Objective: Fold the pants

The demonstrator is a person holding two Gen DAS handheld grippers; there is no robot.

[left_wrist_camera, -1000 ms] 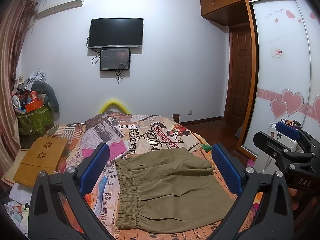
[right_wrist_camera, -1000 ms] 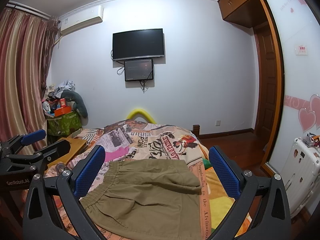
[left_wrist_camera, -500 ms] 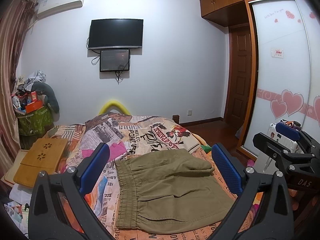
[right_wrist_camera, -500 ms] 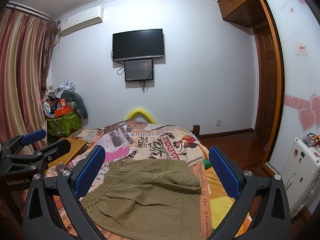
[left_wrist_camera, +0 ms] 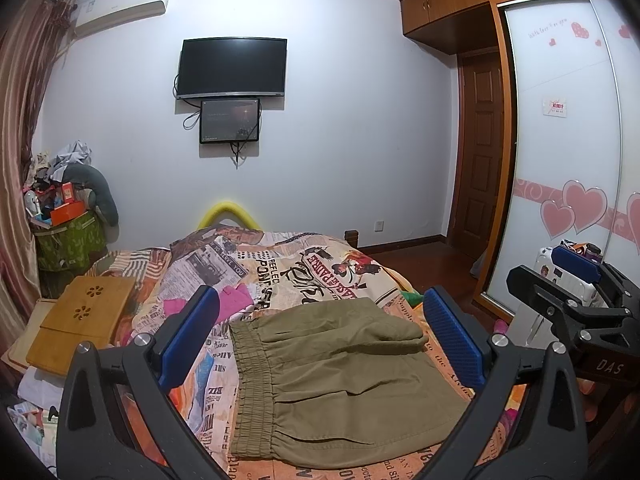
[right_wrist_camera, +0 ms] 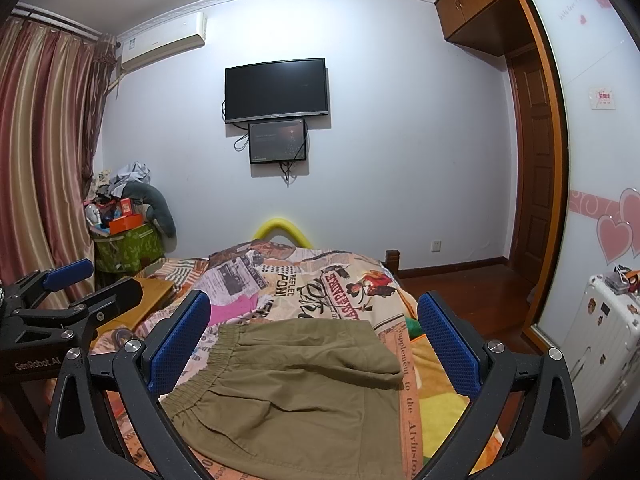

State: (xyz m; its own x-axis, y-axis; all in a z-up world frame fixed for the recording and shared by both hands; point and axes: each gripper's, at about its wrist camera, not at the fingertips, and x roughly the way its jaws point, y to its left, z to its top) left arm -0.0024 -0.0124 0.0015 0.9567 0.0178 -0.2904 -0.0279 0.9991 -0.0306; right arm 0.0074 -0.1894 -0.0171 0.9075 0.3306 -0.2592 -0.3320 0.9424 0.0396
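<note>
Both grippers, left (left_wrist_camera: 320, 344) and right (right_wrist_camera: 314, 346), hang apart, empty, unmoved this past second. Pants (left_wrist_camera: 340, 380) lie folded at lower centre; folding looks finished.

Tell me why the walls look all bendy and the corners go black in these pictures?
Left wrist view: the fisheye lens bows the wardrobe and curtain, with dark corners around the round image. Right wrist view: same bending on the curtain; the pants stay sharp, and the TV shows faint glare.
</note>
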